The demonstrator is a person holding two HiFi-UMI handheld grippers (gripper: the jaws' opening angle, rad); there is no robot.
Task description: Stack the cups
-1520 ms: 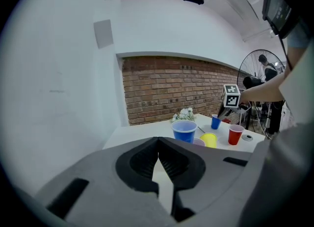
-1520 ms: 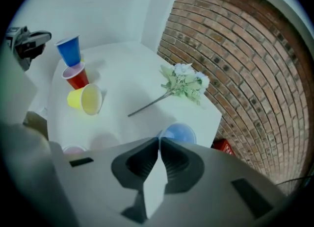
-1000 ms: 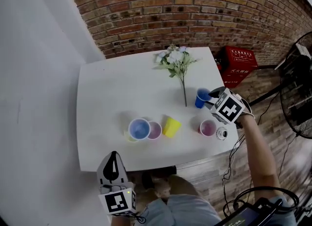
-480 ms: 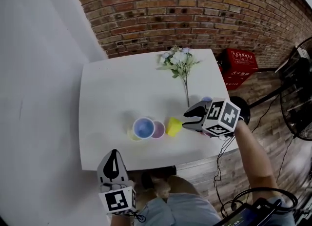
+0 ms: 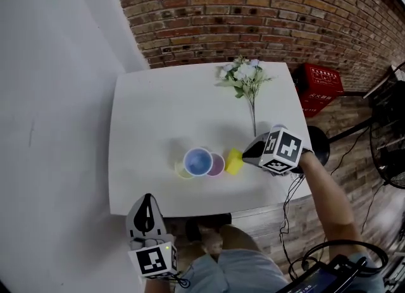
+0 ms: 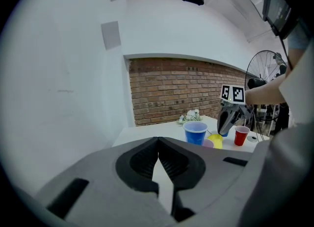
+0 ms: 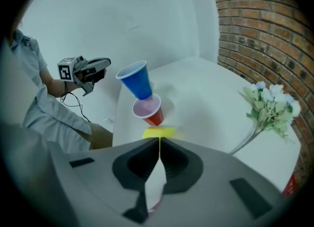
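A large blue cup (image 5: 198,161) stands on the white table (image 5: 152,114), with a pink-lined red cup (image 5: 216,165) touching its right side. A pale yellow-green cup (image 5: 181,171) peeks out at its left. Right of them is the yellow cup (image 5: 233,161). My right gripper (image 5: 247,154) points steeply down at it. Its jaws have just been closing, and their tips (image 7: 159,140) now meet on the yellow cup's near rim (image 7: 159,132). Another red cup (image 6: 241,135) stands behind that gripper. My left gripper (image 5: 147,200) hangs off the table's front edge, shut and empty (image 6: 158,141).
A bunch of artificial flowers (image 5: 247,78) lies at the table's far right. Beyond the right edge are a red crate (image 5: 323,86), a black stool (image 5: 320,143) and a fan (image 5: 389,152). A brick wall runs behind the table.
My right gripper swung left from the cups at the table's right edge to the yellow cup, tipping downward, and its jaws closed. The left gripper has hardly moved.
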